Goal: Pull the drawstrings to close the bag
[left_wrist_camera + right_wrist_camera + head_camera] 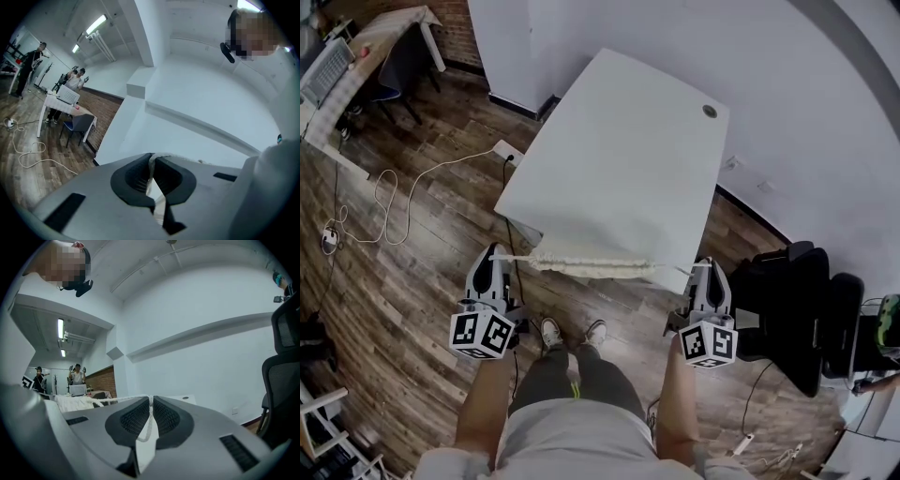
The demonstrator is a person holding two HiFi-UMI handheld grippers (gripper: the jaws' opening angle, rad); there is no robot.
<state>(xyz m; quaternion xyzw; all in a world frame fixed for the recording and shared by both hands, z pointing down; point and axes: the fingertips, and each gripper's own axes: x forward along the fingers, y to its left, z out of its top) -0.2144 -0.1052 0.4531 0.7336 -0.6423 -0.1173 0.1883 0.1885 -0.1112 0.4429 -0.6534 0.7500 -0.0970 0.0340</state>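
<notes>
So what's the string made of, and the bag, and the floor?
The string looks like soft twisted cotton cord, off-white and matte. The bag seems to be fuzzy white cloth, bunched in wrinkles. The floor looks like dark wooden planks with grain streaks, though it could be printed laminate.

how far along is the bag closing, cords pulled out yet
Nearly done. Done: the bag is bunched into a narrow strip at the table edge. In hand: the left claw and right claw each pinch a cord, stretched straight out to either side. Left: likely a last tug, then letting go. Whether the mouth is fully shut is too small to tell.
</notes>
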